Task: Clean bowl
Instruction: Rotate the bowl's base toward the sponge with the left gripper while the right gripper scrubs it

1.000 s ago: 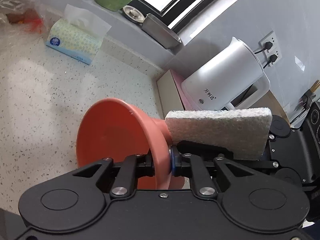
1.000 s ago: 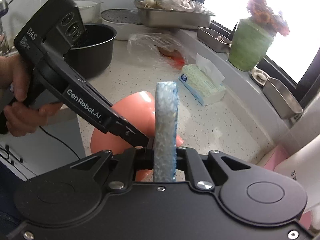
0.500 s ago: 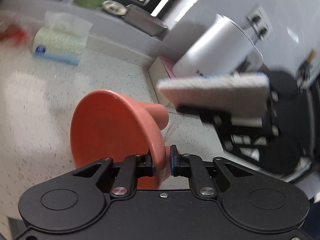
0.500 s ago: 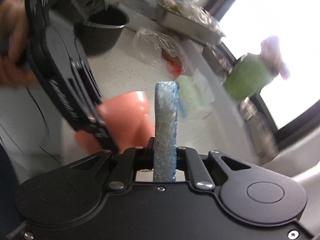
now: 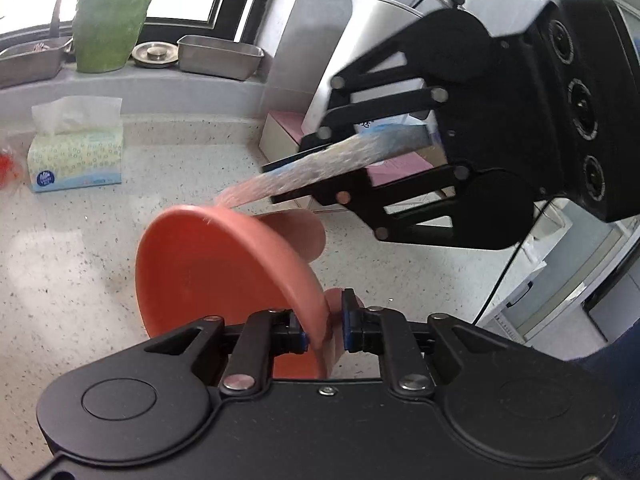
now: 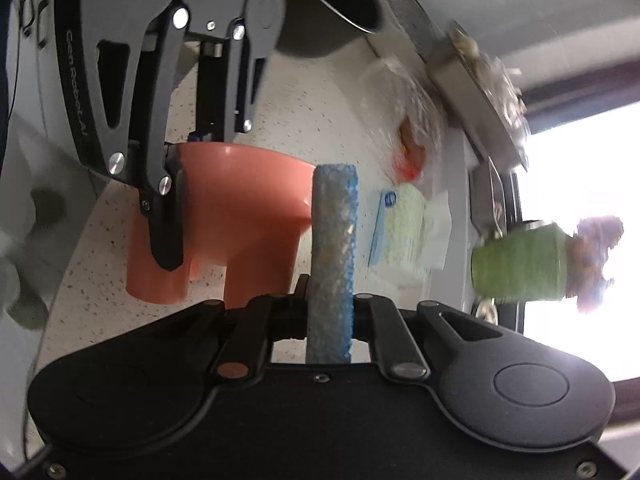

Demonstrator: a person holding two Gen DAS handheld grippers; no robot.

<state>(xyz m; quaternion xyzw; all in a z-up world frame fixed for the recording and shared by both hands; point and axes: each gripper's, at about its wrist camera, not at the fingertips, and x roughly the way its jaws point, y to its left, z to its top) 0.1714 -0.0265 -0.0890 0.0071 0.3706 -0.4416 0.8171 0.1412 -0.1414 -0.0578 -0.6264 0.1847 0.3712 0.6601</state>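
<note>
A salmon-orange bowl (image 5: 208,272) hangs tilted on its side above the counter, its inside facing left. My left gripper (image 5: 326,328) is shut on its near rim, one pad inside and one outside. My right gripper (image 5: 288,182) comes in from the upper right, shut on a flat sponge (image 5: 340,160) with a blue side, whose tip touches the bowl's far rim. In the right wrist view the sponge (image 6: 332,240) stands edge-on between the right gripper's (image 6: 330,312) fingers, with the bowl (image 6: 240,208) just left of it and the left gripper (image 6: 176,168) clamped on its rim.
The speckled counter (image 5: 60,260) carries a tissue box (image 5: 76,156). A green vase (image 5: 108,16) and steel trays (image 5: 220,56) stand on the window ledge. A white kettle (image 5: 360,40) and pink box (image 5: 288,132) fill the corner. A black pot (image 6: 332,0) stands behind.
Both grippers have rolled. The sponge has swung from beside the bowl's foot, flat face showing, up to the bowl's far rim, now edge-on. The bowl has tipped with the left gripper.
</note>
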